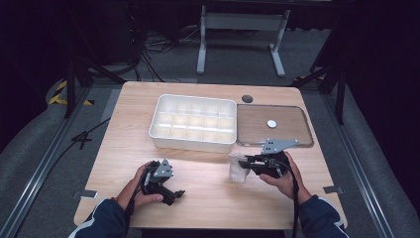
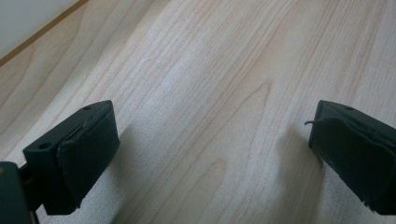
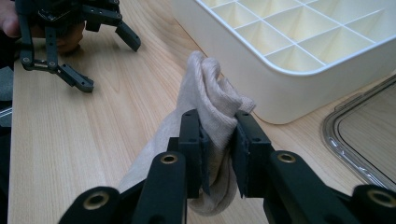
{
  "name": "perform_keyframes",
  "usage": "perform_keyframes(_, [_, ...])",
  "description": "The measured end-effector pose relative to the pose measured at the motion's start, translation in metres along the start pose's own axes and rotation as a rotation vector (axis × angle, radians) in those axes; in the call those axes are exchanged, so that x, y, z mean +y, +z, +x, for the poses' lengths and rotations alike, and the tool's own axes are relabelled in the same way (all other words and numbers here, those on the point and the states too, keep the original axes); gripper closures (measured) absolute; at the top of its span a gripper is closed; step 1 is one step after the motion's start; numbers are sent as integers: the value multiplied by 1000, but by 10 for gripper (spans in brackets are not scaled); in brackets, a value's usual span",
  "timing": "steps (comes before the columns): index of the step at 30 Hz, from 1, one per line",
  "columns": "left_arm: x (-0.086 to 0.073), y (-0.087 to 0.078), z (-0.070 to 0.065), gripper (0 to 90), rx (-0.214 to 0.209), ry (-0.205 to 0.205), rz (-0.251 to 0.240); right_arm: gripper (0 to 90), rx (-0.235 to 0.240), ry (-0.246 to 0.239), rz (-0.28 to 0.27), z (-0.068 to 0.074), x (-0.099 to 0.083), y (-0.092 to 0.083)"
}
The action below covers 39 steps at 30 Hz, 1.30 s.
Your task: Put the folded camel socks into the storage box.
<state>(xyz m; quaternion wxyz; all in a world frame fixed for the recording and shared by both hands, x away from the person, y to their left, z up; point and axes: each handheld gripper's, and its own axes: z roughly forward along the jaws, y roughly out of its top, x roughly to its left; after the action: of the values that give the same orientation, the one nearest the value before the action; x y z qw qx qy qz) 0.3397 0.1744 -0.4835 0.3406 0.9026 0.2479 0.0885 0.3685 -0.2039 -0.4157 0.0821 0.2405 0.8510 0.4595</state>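
A beige sock (image 1: 237, 169) hangs bunched above the wooden table (image 1: 213, 203), just in front of the white compartment tray (image 1: 192, 145). My right gripper (image 1: 244, 160) is shut on the sock, and in the right gripper view the black jaws of the right gripper (image 3: 219, 140) pinch the sock (image 3: 210, 88) around its middle, with cloth bulging above and below the pads. My left gripper (image 1: 173, 184) rests low at the front left, open wide. In the left gripper view, the left gripper (image 2: 210, 149) has just bare wood (image 2: 210, 70) between its jaws. The left gripper (image 3: 107, 63) also shows open in the right gripper view.
The tray (image 3: 243, 70) has several empty compartments. A clear lid (image 1: 289, 131) lies flat to the tray's right, with a small white disc (image 1: 271, 123) on it; the lid's edge (image 3: 359, 140) is near my right gripper. A dark round mark (image 1: 247, 98) sits at the table's far edge.
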Motion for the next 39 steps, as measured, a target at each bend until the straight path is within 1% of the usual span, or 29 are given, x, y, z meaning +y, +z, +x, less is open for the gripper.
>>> perform_keyframes(2, [0,0,0,15,2,-1,-3,753,-8,-12,-3,0,1,-3])
perform_keyframes(5, [0,2,0,5,-1,-6,-5,753,-17,-10,-17,0,1,-6])
perform_keyframes(6, [1,2,0,3,-2,-5,-5,753,-26,-13,-18,-1,1,-7])
perform_keyframes(9, [1,2,0,1,-2,-5,-4,753,-42,-2,-31,-2,2,-11])
perform_keyframes(12, [1,2,0,1,-2,-6,-4,753,-60,-6,-48,-3,4,-16])
perform_keyframes(15, [1,2,0,1,-3,-6,-2,753,-76,3,-81,-5,12,-18])
perform_keyframes(17, [1,2,0,0,-2,-6,-1,753,-87,-15,-92,-5,19,-18])
perform_keyframes(21, [1,2,0,0,-2,-8,-1,753,-92,-24,-112,-8,27,-18])
perform_keyframes(26, [1,2,0,0,-1,-6,-2,753,-115,-48,-118,-11,39,-18])
perform_keyframes(29, [1,2,0,0,-1,-6,-2,752,-124,-61,-130,-12,49,-19])
perform_keyframes(30, [1,2,0,0,-1,-7,-1,752,-127,-74,-135,-13,55,-20])
perform_keyframes(34, [1,2,0,0,-1,-7,-1,752,-144,-98,-124,-13,66,-19])
perform_keyframes(37, [1,2,0,0,-1,-7,-1,752,-151,-103,-119,-14,70,-15])
perform_keyframes(39, [1,2,0,0,-2,-12,-4,752,-146,-99,-120,-15,72,-11])
